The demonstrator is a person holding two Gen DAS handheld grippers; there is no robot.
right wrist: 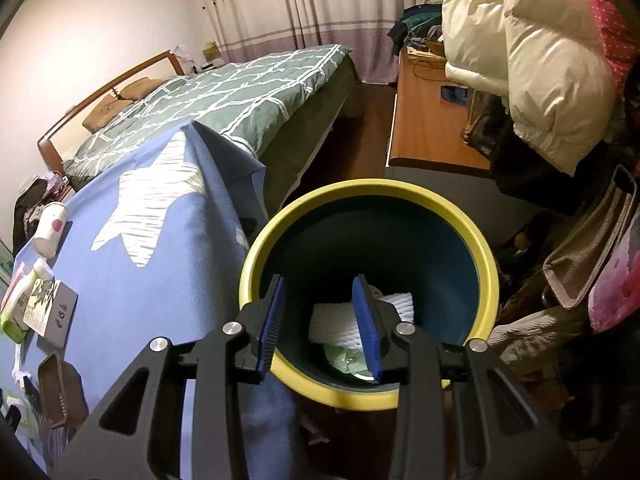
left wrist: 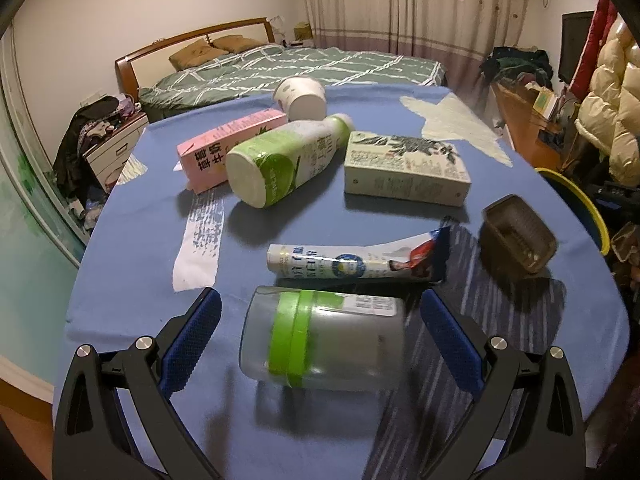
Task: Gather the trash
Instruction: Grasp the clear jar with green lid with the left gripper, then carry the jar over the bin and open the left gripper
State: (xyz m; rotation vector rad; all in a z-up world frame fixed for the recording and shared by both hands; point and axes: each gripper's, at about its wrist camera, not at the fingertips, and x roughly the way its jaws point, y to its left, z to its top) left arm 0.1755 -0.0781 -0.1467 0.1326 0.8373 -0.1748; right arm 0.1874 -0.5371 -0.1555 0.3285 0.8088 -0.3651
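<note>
While its blue-padded jaws stand wide apart, the left gripper (left wrist: pixel 320 320) hangs over a blue cloth (left wrist: pixel 132 240) with a clear jar (left wrist: pixel 320 336) lying on its side between the fingers, neither pad touching it. Far ahead and to the left of this gripper lies a pink carton (left wrist: pixel 224 148), with a green-and-white bottle (left wrist: pixel 284 160) on its side just beside it and a paper cup (left wrist: pixel 302 98) tipped over beyond both. Directly ahead, just past the jar, a squeezed tube (left wrist: pixel 352 262) lies crosswise; further ahead and a little right sits a pale printed box (left wrist: pixel 404 168), and to the gripper's right a small brown tray (left wrist: pixel 518 234) rests near the cloth's edge. Off to the right of all this, the right gripper (right wrist: pixel 319 292) is poised over a yellow-rimmed bin (right wrist: pixel 490 264) beside the table, its jaws partly parted with nothing between them. Below its fingers, on the bin's floor, lie white ribbed packing material (right wrist: pixel 336 324) and a pale green wrapper (right wrist: pixel 344 358).
</note>
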